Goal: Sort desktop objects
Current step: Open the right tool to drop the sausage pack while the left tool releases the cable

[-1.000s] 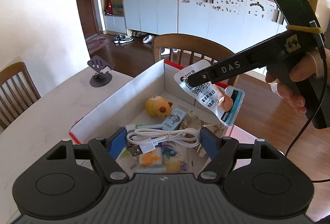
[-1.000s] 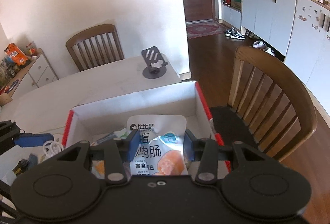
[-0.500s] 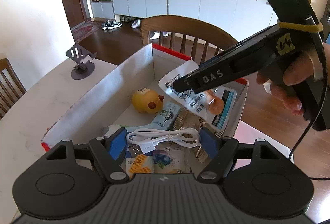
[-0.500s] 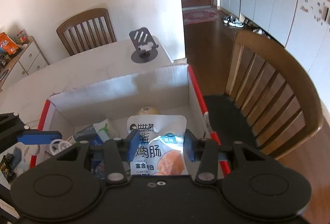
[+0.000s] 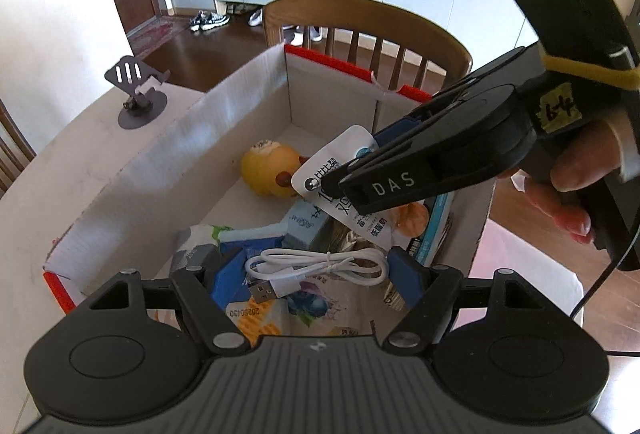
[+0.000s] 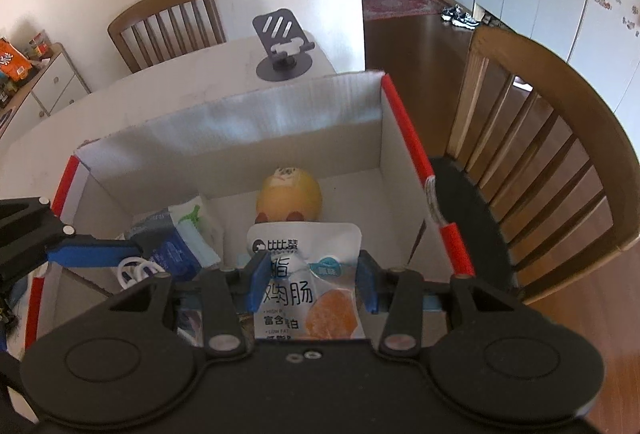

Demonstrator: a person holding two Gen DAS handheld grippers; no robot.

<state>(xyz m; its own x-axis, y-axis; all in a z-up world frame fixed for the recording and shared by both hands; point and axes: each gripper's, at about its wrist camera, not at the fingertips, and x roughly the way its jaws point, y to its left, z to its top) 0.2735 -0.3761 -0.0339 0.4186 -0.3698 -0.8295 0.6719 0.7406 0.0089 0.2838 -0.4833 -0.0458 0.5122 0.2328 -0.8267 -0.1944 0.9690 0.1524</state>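
Note:
A white cardboard box [image 5: 240,90] with red edges stands on the table. Inside lie a yellow plush toy [image 5: 268,170], tissue packs [image 5: 200,242] and snack packets. My left gripper [image 5: 316,268] hangs over the near end of the box, shut on a coiled white USB cable [image 5: 340,262]. My right gripper [image 6: 312,278] is shut on a white sausage pouch [image 6: 304,246], held low over the box just in front of the yellow toy [image 6: 288,194]. In the left wrist view the right gripper [image 5: 332,182] comes in from the right, a hand [image 5: 568,194] on its grip.
A dark phone stand [image 6: 284,46] sits on the table beyond the box. One wooden chair [image 6: 540,114] stands close against the box's right side, another chair [image 6: 168,18] at the far table edge. Cabinets and shoes line the far wall.
Both grippers have sunk toward the box and tipped further down. The pouch now hangs inside the box walls. Both grips are unchanged.

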